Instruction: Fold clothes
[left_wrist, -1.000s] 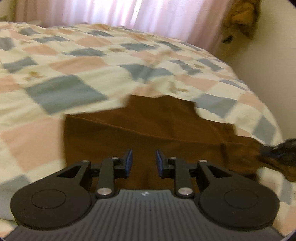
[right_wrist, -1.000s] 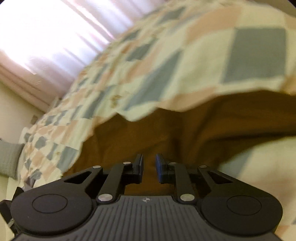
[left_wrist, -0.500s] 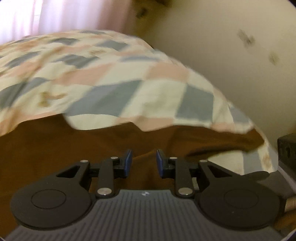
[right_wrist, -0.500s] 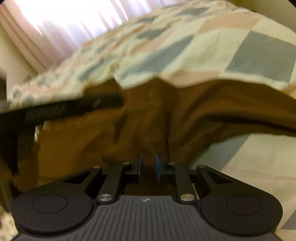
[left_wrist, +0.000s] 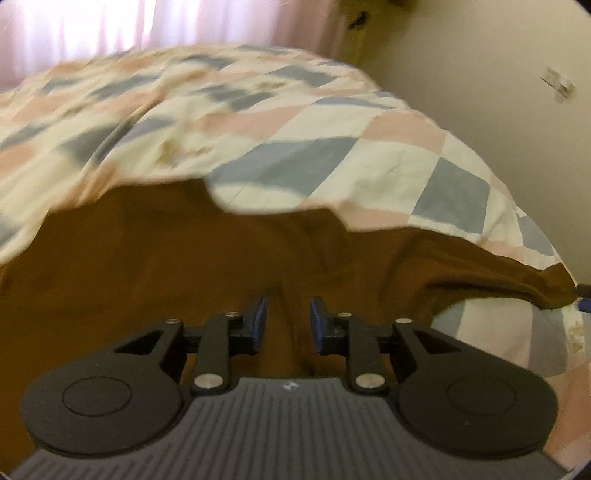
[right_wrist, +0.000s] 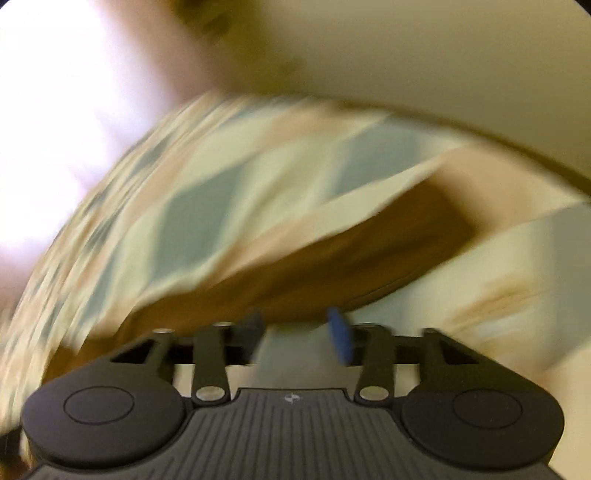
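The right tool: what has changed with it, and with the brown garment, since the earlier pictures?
The right tool has opened: its pads, nearly shut on the brown garment half a second ago, now stand wide apart with only bedding between them, so it let the cloth go. Its view is blurred and swung toward the wall. The left tool stays part open over the garment, which still lies on the checked bedspread.

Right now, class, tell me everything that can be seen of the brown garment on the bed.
The brown garment is plain soft fabric, rumpled with folds, and lies spread on the checked bedspread. One part trails right as a narrow strip. The left gripper is over it, blue pads apart. The right gripper, open, sits just off its edge in a blurred view.
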